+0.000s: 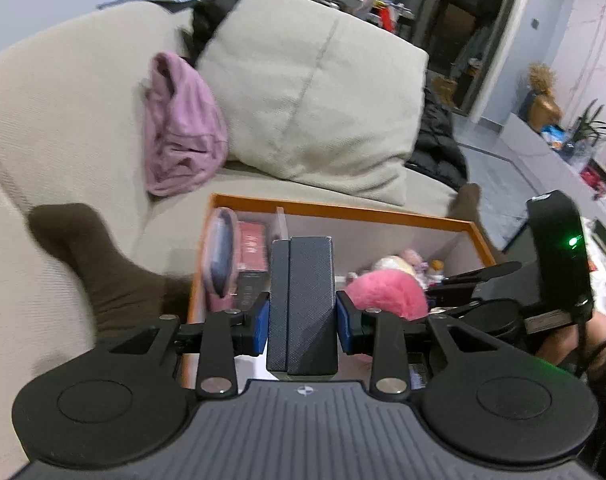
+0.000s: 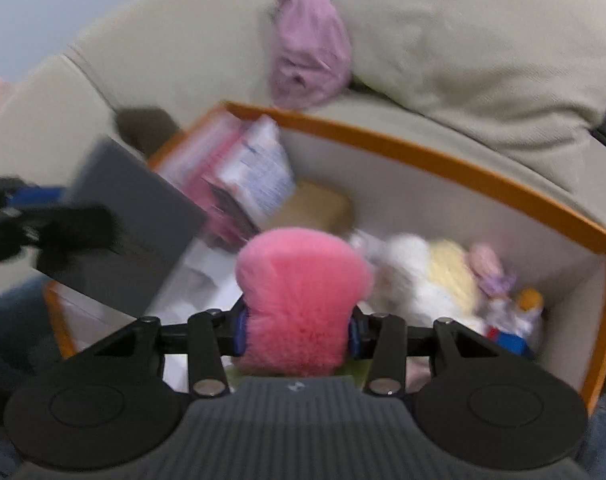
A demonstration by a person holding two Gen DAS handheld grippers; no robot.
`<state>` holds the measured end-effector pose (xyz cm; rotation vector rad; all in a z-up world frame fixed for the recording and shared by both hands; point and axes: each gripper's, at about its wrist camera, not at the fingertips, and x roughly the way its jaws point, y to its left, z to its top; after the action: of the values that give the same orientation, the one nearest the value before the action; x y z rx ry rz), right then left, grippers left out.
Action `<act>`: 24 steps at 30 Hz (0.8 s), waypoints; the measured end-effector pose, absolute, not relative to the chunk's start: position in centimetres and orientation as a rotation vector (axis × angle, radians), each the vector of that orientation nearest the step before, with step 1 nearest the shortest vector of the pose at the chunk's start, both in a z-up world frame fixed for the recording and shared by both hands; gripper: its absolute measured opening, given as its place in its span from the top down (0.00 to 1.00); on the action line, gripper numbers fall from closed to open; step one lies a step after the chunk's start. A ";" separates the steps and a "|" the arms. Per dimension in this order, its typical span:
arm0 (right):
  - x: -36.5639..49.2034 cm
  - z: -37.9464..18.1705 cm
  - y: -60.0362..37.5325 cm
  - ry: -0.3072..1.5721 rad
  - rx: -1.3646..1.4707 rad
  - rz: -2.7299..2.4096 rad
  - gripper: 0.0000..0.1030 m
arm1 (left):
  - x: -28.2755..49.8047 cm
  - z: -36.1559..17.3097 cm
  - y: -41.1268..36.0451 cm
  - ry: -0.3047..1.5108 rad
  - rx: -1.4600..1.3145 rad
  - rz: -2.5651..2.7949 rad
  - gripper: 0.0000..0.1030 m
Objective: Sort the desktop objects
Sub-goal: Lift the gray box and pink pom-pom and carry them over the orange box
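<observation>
My left gripper (image 1: pixel 302 322) is shut on a dark grey textured box (image 1: pixel 303 300), held over the left part of an orange-rimmed storage box (image 1: pixel 343 210). The grey box also shows at the left in the right wrist view (image 2: pixel 131 224). My right gripper (image 2: pixel 297 334) is shut on a fluffy pink plush (image 2: pixel 299 300), held over the storage box (image 2: pixel 443 164). The pink plush shows in the left wrist view (image 1: pixel 387 292) beside the right gripper's body.
The storage box holds red and pink packets (image 1: pixel 251 248), a white-blue carton (image 2: pixel 259 168), a white and yellow plush (image 2: pixel 431 276) and small toys (image 2: pixel 519 320). Behind it are a beige sofa (image 1: pixel 63 120), a cushion (image 1: pixel 315 92), a pink garment (image 1: pixel 179 128) and a brown sock (image 1: pixel 103 264).
</observation>
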<state>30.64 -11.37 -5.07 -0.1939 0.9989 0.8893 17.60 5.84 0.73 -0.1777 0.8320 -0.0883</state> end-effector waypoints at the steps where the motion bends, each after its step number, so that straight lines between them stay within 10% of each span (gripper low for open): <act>1: 30.6 -5.0 -11.9 1.001 -0.194 0.885 0.55 | 17.9 0.8 5.7 0.836 -0.181 -0.100 0.64; 24: 32.5 -2.4 -19.0 0.935 0.112 0.851 0.55 | 24.3 -2.5 -2.8 0.968 0.064 -0.012 0.64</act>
<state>32.51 -18.98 -2.36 0.1117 0.9347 0.8511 24.33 -2.79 -2.50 0.0643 0.9676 -0.0120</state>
